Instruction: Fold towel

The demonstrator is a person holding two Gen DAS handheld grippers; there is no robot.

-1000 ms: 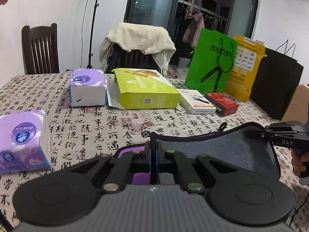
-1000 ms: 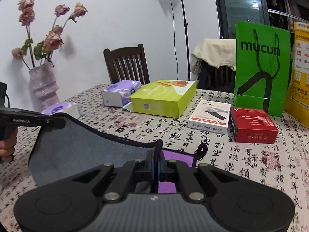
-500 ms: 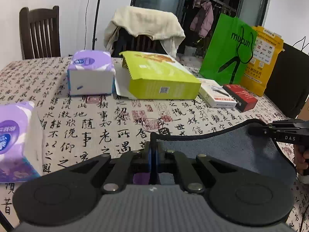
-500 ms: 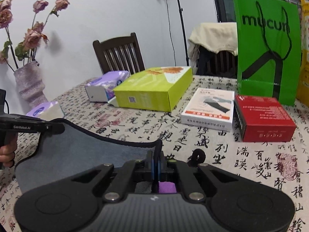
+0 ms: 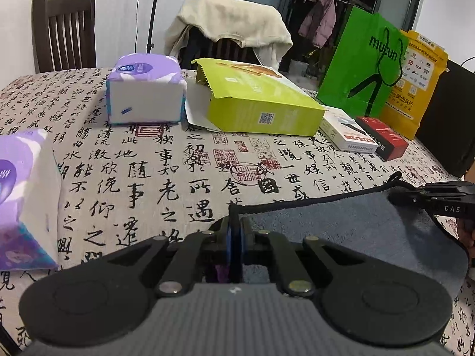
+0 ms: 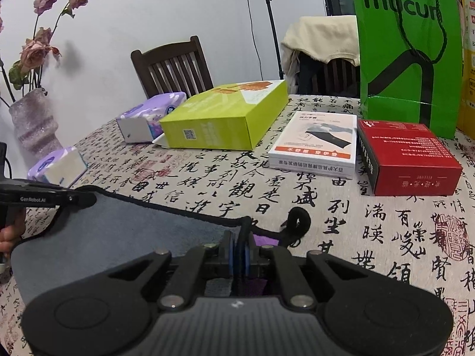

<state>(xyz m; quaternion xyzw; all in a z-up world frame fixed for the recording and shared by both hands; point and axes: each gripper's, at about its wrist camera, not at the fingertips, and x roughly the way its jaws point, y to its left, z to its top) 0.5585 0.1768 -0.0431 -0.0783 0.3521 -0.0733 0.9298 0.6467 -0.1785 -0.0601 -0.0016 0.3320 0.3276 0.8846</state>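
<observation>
A grey towel [image 5: 350, 231] with a black hem and a purple underside hangs stretched between my two grippers, low over the table. My left gripper [image 5: 235, 216] is shut on the towel's left corner. My right gripper [image 6: 242, 234] is shut on the right corner, beside the towel's black hanging loop [image 6: 298, 222]. The towel also shows in the right wrist view [image 6: 112, 237]. Each gripper shows in the other's view, the right one [image 5: 397, 197] and the left one [image 6: 86, 199].
On the calligraphy tablecloth [image 5: 178, 172] stand two purple tissue packs [image 5: 145, 92] [image 5: 20, 198], a lime box [image 5: 255, 98], a white box [image 6: 317, 145], a red box [image 6: 406, 157], a green bag [image 6: 409, 47] and a vase [image 6: 32, 121]. Chairs stand behind.
Both grippers have moved forward over the table and lower, carrying the towel edge with them. The boxes and tissue packs look nearer. Both grips are unchanged.
</observation>
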